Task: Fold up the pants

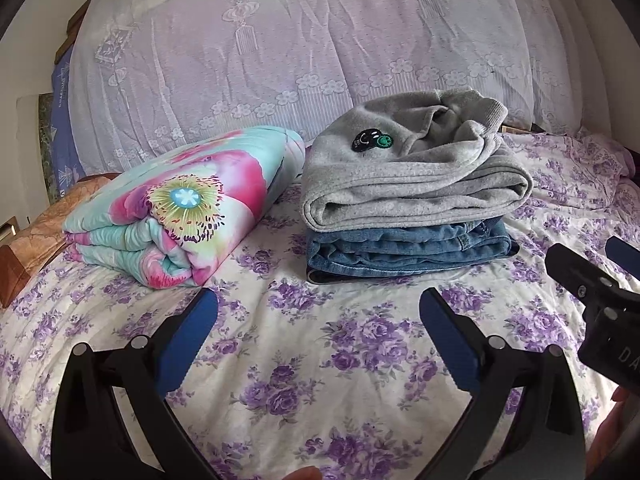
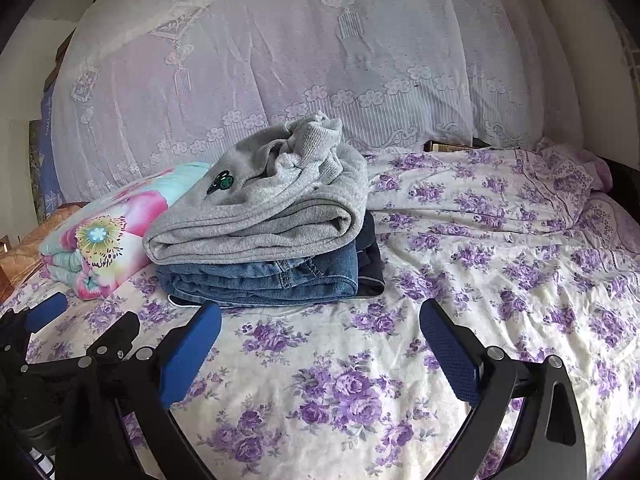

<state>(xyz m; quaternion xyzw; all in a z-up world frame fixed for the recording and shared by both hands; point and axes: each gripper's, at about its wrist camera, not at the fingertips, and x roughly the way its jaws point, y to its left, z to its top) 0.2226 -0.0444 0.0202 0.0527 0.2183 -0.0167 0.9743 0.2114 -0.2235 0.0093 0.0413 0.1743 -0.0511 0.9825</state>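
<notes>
Folded grey sweatpants (image 1: 412,176) with a small black and green patch lie on top of folded blue jeans (image 1: 408,250) on the bed. The same stack shows in the right wrist view, grey pants (image 2: 260,216) over jeans (image 2: 272,280), with a dark garment (image 2: 374,264) under them. My left gripper (image 1: 318,312) is open and empty, above the sheet in front of the stack. My right gripper (image 2: 320,320) is open and empty, just in front of the stack and to its right.
A folded floral quilt (image 1: 180,208) in pink and teal lies left of the stack. The bed sheet (image 1: 320,360) has purple flowers. A lace-covered pile of bedding (image 1: 300,48) rises behind. A brown wooden edge (image 1: 16,264) is at far left.
</notes>
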